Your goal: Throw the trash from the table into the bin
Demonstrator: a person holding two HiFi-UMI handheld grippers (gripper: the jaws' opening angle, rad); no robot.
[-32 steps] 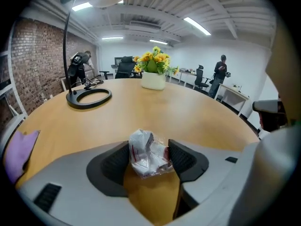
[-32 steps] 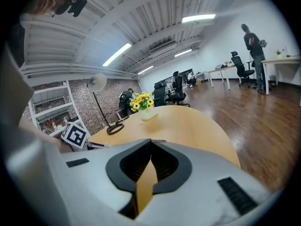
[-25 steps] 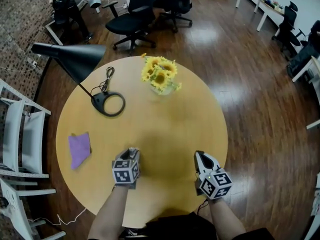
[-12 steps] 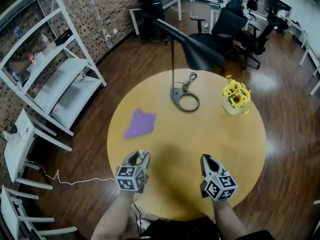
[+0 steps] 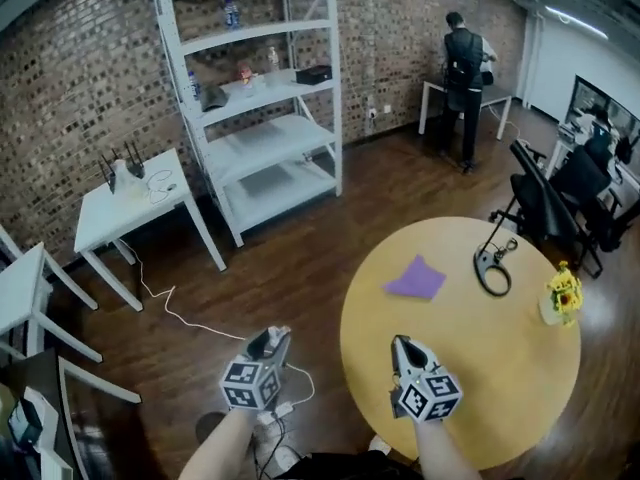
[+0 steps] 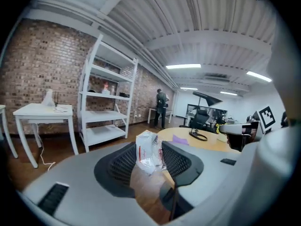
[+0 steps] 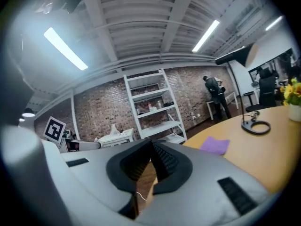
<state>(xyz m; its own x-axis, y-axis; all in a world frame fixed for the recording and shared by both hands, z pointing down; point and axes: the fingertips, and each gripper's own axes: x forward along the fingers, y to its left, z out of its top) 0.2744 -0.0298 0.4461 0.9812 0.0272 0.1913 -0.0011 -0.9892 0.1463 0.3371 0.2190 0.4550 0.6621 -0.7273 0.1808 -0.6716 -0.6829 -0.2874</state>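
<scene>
My left gripper hangs over the wooden floor, left of the round yellow table. In the left gripper view its jaws are shut on a crumpled white plastic wrapper with red print. My right gripper is above the table's near left edge. Its jaws meet at the tips with nothing between them. A purple cloth lies on the table's far left part. No bin shows in any view.
A black lamp base and a vase of sunflowers stand on the table. A tall white shelf and a small white table line the brick wall. A white cable trails on the floor. A person stands far back.
The whole view has swung left: the table slid to the right and the brick wall with shelf came in. Both grippers left the table's middle; the left one now hangs over the floor.
</scene>
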